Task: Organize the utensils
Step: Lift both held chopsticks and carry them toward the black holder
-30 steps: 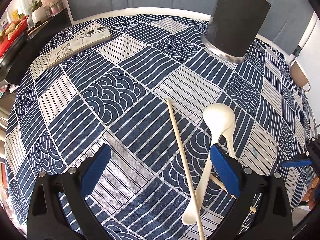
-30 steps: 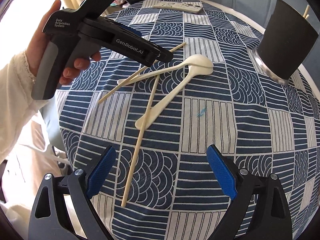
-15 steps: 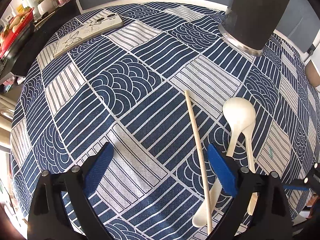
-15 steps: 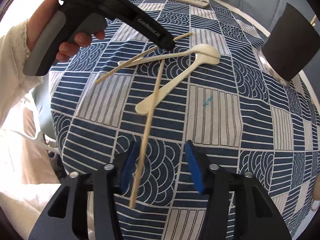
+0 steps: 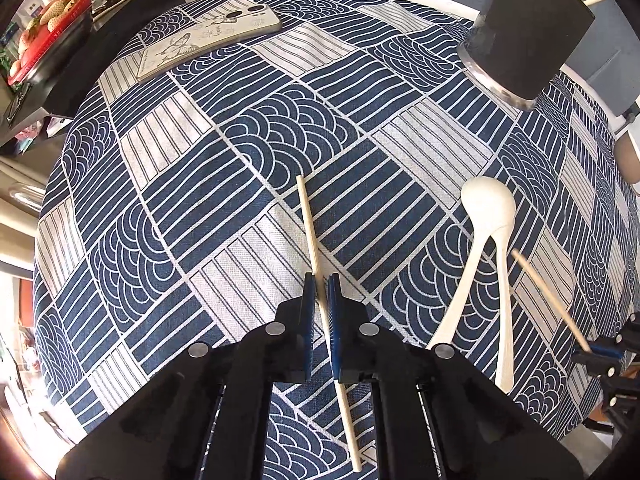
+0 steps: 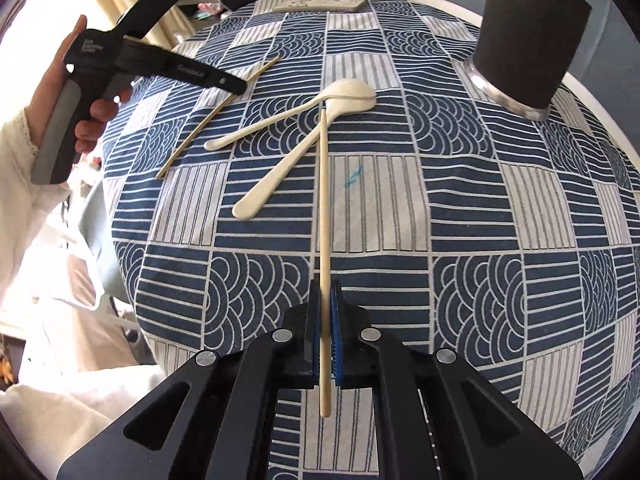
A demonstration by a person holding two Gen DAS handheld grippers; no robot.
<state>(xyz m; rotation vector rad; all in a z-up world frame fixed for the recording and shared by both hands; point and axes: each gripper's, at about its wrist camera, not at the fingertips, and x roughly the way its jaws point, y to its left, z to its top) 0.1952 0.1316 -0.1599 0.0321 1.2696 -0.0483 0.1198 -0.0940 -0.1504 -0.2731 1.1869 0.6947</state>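
Observation:
My left gripper (image 5: 321, 282) points down at the tablecloth, its jaws closing tight on a wooden chopstick (image 5: 310, 224) that runs between the blue pads. My right gripper (image 6: 326, 292) is likewise closing its jaws on a second chopstick (image 6: 325, 200), whose far end lies over the spoons. Two cream spoons (image 6: 352, 94) lie crossed with their bowls stacked, between the two chopsticks. In the right wrist view the left gripper (image 6: 236, 87) sits at upper left in a person's hand. A black utensil holder (image 5: 528, 28) stands at the far right with sticks in it.
A phone (image 5: 208, 36) in a butterfly case lies at the far side of the round table, on the blue patterned cloth (image 5: 280, 132). A dark side table with a red tray (image 5: 48, 36) of fruit stands beyond the left edge. A person's light sleeve (image 6: 24, 184) is at the left.
Both grippers went from wide open to shut, each on its own chopstick. The left shifted right onto its stick; the right moved left over the other.

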